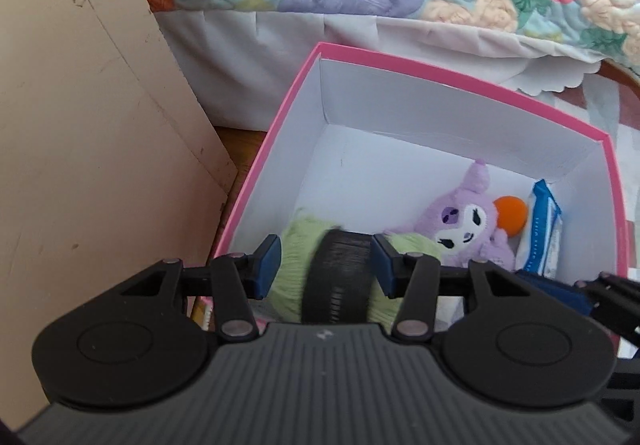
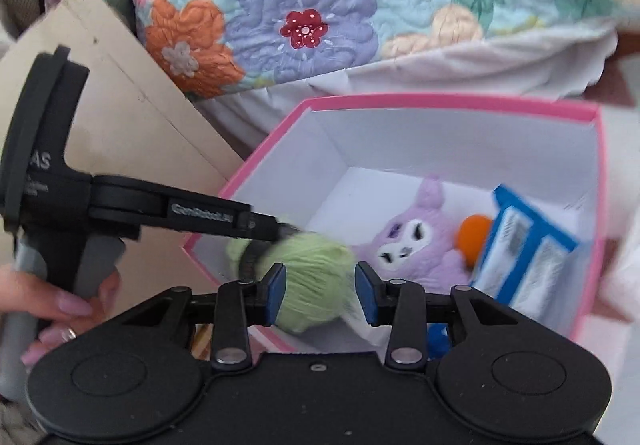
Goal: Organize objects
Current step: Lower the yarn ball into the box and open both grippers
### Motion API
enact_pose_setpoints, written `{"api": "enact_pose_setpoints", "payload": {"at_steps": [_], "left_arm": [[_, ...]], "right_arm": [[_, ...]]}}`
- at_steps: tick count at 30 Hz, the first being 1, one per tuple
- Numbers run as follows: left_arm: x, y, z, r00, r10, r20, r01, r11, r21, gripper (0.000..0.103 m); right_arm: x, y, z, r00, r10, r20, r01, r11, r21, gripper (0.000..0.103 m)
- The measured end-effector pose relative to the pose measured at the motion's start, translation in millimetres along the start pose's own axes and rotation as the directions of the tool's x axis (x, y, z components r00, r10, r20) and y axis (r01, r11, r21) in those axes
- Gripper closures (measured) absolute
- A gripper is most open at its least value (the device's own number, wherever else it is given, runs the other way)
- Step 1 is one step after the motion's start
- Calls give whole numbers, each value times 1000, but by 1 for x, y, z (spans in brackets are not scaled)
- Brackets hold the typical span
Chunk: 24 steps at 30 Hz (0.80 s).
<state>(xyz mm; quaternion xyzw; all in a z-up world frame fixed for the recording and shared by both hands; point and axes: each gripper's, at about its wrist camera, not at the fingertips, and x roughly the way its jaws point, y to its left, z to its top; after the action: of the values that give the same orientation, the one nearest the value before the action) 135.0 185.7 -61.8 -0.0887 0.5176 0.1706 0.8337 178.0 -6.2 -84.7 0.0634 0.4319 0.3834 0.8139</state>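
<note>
Reaching down into the pink box (image 1: 472, 91), the left gripper (image 1: 326, 265) is holding a green yarn ball (image 2: 312, 277) by its black band, jaws narrowed on it. Lettering on that gripper's arm is too blurred to read. The right gripper (image 2: 320, 295) is hovering alongside, jaws partly apart, whether touching the yarn unclear. A hand (image 2: 56, 309) is clasping the left handle. A purple plush (image 1: 464, 223) is lying inside.

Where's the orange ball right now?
The orange ball lies inside the pink box, toward its right side in both views, wedged between the purple plush and the blue-and-white packet.
</note>
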Motion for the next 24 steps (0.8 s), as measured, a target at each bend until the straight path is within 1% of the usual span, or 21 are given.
{"api": "enact_pose_setpoints", "payload": {"at_steps": [1, 2, 4, 6, 8, 11, 12, 14, 15, 16, 20, 23, 24], "left_arm": [[-3, 0, -1, 1000, 6, -2, -6, 1000, 1, 55], [-5, -1, -2, 1000, 7, -2, -7, 1000, -1, 55], [-12, 0, -5, 1000, -12, -3, 12, 1000, -18, 55], [-20, 1, -8, 999, -46, -13, 46, 998, -38, 54], [-31, -2, -10, 998, -68, -15, 68, 997, -29, 52], [-50, -10, -15, 998, -65, -3, 65, 998, 13, 49], [-56, -12, -16, 998, -68, -3, 68, 997, 22, 49], [-69, -14, -21, 997, -72, -4, 72, 997, 22, 42], [-74, -15, -22, 998, -70, -3, 70, 997, 19, 38], [-80, -16, -25, 998, -69, -1, 69, 997, 19, 38], [-101, -21, -35, 997, -73, 2, 73, 997, 39, 36], [-118, -26, -42, 999, -50, 22, 49, 997, 59, 29], [-124, -28, -43, 999, -40, 31, 38, 997, 68, 27]], "right_arm": [[-4, 3, 0, 1000, -21, -4, 21, 999, -27, 58], [-8, 5, 1, 1000, -23, -1, 23, 999, -44, 58], [-20, 6, 1, 1000, 14, 2, -14, 999, -40, 58], [-31, 10, 1, 1000, 19, 1, -19, 999, -49, 58], [-43, 18, 1, 1000, 5, 5, -4, 995, -96, 58], [-61, 31, 5, 999, -42, 15, 43, 985, -166, 56], [-68, 33, 5, 999, -50, 18, 52, 983, -177, 54], [-81, 37, 7, 998, -50, 29, 54, 981, -186, 50], [-88, 38, 6, 998, -43, 35, 49, 980, -192, 46], [-92, 39, 4, 999, -36, 38, 43, 978, -202, 41], [-103, 48, -3, 998, -44, 36, 52, 968, -247, 38], [-115, 55, -7, 999, -38, 37, 47, 961, -272, 32], [-119, 58, -7, 998, -38, 42, 48, 959, -279, 28]]}}
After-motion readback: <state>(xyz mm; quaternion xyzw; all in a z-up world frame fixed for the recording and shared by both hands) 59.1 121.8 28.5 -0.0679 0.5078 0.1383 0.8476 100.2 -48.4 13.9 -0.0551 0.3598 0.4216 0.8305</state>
